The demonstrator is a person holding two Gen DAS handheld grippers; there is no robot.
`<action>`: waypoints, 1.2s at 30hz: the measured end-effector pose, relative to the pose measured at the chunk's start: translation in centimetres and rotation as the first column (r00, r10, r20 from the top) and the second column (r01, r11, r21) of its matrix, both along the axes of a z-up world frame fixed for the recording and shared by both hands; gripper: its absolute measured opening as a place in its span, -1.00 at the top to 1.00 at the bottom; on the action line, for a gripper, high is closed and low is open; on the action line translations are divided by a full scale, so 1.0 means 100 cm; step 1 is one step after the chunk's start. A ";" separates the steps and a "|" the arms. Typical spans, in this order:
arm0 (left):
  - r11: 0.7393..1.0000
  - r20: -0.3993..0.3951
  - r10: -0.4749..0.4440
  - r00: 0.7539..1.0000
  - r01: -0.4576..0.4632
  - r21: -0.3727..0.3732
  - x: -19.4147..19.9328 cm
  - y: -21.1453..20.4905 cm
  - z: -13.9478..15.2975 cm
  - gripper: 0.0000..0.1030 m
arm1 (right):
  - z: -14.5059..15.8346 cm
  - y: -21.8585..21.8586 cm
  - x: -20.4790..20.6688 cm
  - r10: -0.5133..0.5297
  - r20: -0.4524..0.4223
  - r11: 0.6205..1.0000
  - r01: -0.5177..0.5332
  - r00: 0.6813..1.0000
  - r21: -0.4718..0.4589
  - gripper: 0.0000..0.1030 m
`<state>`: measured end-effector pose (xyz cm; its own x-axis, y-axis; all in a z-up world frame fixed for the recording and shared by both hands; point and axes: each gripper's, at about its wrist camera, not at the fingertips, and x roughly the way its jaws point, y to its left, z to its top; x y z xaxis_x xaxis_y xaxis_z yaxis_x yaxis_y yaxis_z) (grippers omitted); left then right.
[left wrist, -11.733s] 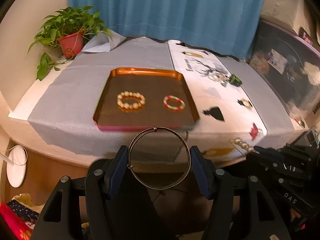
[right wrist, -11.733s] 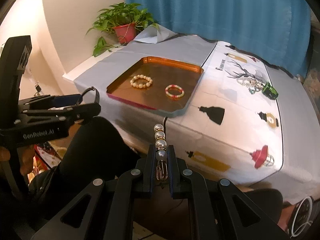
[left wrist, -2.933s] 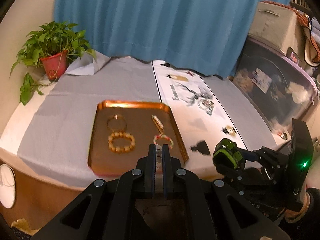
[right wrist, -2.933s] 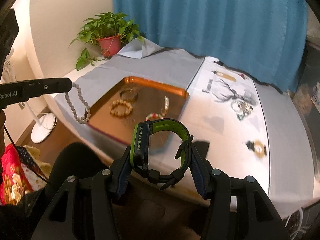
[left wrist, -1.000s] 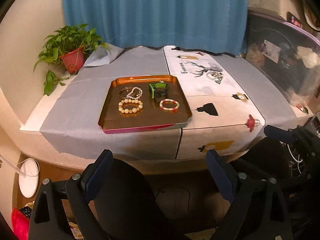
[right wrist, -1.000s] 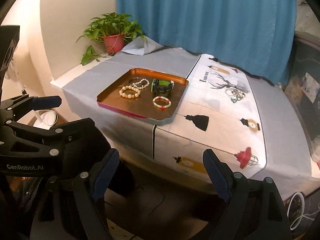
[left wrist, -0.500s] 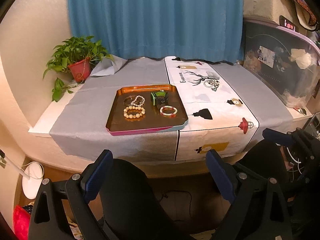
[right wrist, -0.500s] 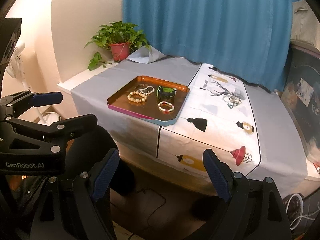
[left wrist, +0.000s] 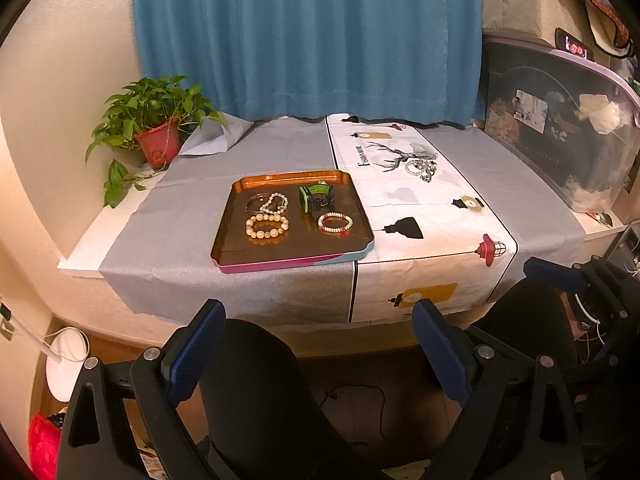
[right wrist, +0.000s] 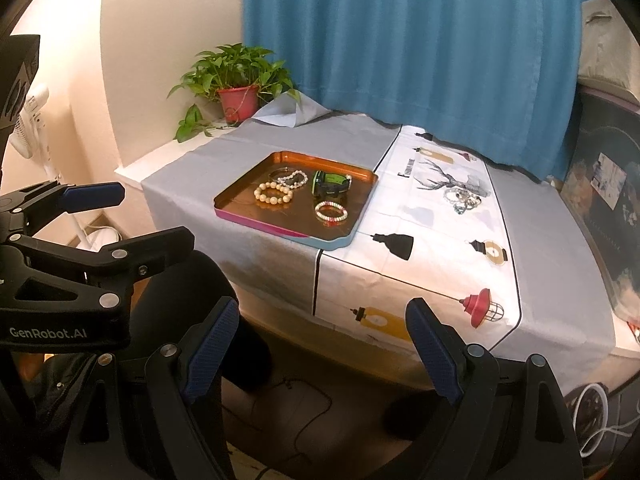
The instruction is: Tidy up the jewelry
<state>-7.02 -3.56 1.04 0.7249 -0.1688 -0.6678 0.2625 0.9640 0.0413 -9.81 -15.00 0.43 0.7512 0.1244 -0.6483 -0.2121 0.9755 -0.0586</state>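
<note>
both claws wide apart and empty, jewelry laid out on the tray

the left claw [left wrist: 318,346] is spread wide, its blue pads [left wrist: 196,346] far apart with nothing between them; it hangs off the near edge of the table [left wrist: 180,216], touching nothing. the right claw [right wrist: 322,346] is just as wide apart and also empty, held below the table's front edge. in the right wrist view the left claw [right wrist: 132,220] shows from the side at the left of the picture, its fingers parted.

one orange tray [left wrist: 228,220] with a pink and pale blue front rim lies on the grey cloth [left wrist: 172,232], beside a white printed runner [left wrist: 424,216]. on the tray i count five pieces: one thin metal bangle [left wrist: 255,201] at the back left, one strand of small pale beads [left wrist: 276,203] lying across it, one bracelet of large cream beads [left wrist: 267,227] just in front of them, one green and black watch [left wrist: 316,198] standing on edge at the back right, and one red and white bead bracelet [left wrist: 335,222] in front of the watch. the pieces sit near each other; only the pale strand and the bangle overlap.

one small heap of jewelry [left wrist: 421,168] lies on the runner near the deer print, well apart from the tray; how many pieces it has i cannot tell.

one potted plant [left wrist: 154,126] in a red pot stands at the table's back left corner, a blue curtain [left wrist: 304,36] hangs behind, and a clear storage bin [left wrist: 560,128] sits at the right. nothing lies between the claws and the tray.
</note>
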 end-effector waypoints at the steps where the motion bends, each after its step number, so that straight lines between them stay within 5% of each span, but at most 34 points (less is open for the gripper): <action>1: 1.000 -0.003 0.001 1.000 -0.001 0.001 0.000 0.000 -0.001 -0.81 | -0.001 -0.001 0.001 0.000 -0.001 1.000 0.000 1.000 0.000 -0.67; 23: 0.999 -0.078 -0.021 0.997 0.024 0.038 0.044 -0.021 -0.021 -0.80 | -0.024 -0.036 0.042 -0.090 -0.077 0.996 0.092 0.993 0.023 -0.67; 36: 0.993 -0.074 -0.116 0.990 0.118 0.015 0.158 -0.101 0.006 -0.81 | -0.024 -0.190 0.138 -0.401 -0.070 0.910 0.406 0.913 0.082 -0.67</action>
<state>8.81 -13.62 1.63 0.6500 -0.2362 -0.7223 0.3766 0.9257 0.0362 4.01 -34.04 -2.00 0.7168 -0.1216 -0.6866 0.2007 0.9790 0.0361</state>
